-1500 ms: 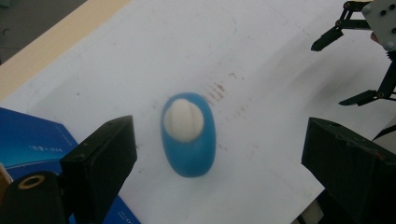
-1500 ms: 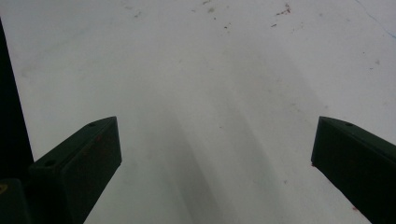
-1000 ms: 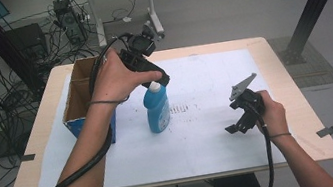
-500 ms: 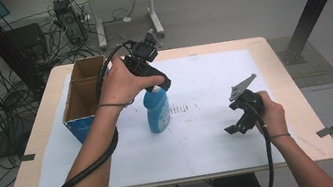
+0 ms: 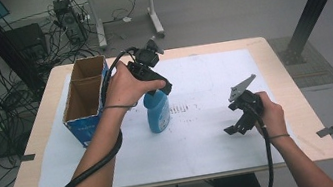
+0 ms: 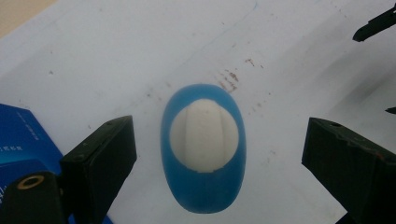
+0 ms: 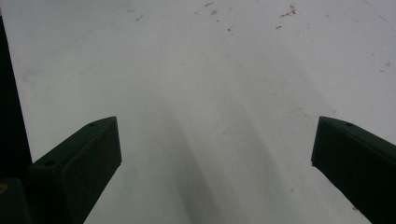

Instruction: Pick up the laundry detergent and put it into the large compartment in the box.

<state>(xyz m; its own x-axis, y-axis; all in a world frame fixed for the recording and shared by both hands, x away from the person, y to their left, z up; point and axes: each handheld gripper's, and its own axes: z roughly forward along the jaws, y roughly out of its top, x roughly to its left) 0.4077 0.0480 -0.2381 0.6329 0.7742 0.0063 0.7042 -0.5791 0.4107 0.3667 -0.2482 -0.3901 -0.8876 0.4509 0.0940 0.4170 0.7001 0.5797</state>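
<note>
Below the spread left tongs [image 6: 219,154] stands a blue bottle [image 6: 203,148], white-capped; right tongs [image 7: 215,158] spread too.

A blue bottle [image 5: 158,113] stands upright on the white sheet [image 5: 201,133], directly beneath the left gripper [image 5: 159,88]. A cardboard box [image 5: 85,100] sits beside it; the right gripper [image 5: 235,125] rests well apart.
</note>
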